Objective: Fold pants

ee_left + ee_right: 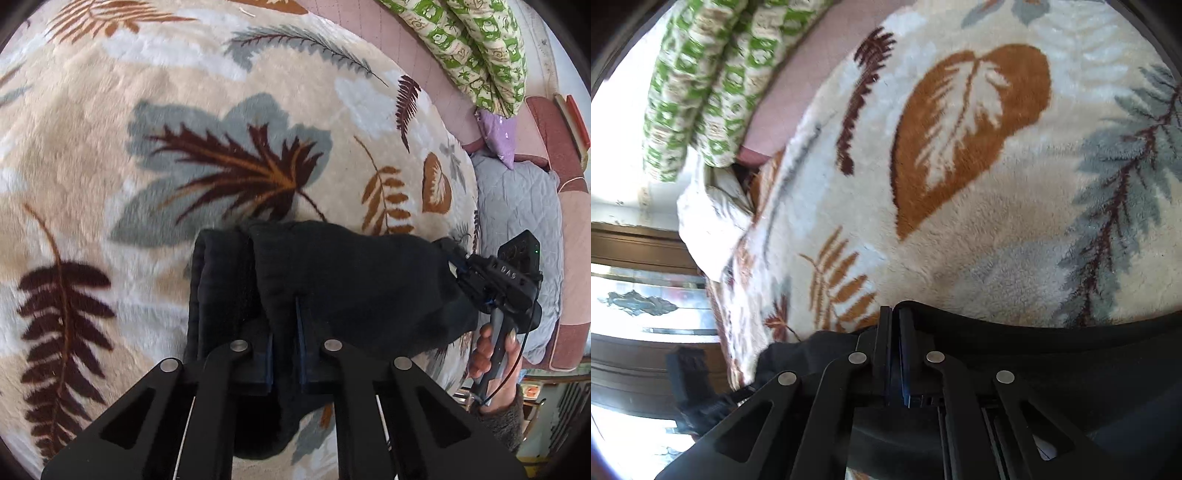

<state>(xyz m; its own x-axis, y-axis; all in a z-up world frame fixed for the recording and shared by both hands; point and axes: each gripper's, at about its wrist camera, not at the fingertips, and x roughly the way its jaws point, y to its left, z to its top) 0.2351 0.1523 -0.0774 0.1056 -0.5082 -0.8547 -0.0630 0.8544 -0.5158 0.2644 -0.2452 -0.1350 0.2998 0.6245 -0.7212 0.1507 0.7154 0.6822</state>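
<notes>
The black pants [343, 280] hang bunched between my two grippers, above a plush leaf-patterned blanket [147, 147]. My left gripper [286, 314] is shut on the pants near their folded left end; cloth wraps over and under its fingers. My right gripper [454, 258] is seen in the left wrist view at the right, shut on the other end of the pants, held by a hand. In the right wrist view the right gripper [894, 317] pinches a taut black edge of the pants [1034, 336] that runs off to the right.
The blanket [997, 221] covers a bed. A green-patterned rolled quilt [476, 48] lies at the far edge on a pink sheet [399, 33]. A grey quilted pad [517, 229] and a purple cushion [498, 133] lie to the right. A dark wooden cabinet [635, 354] stands beside the bed.
</notes>
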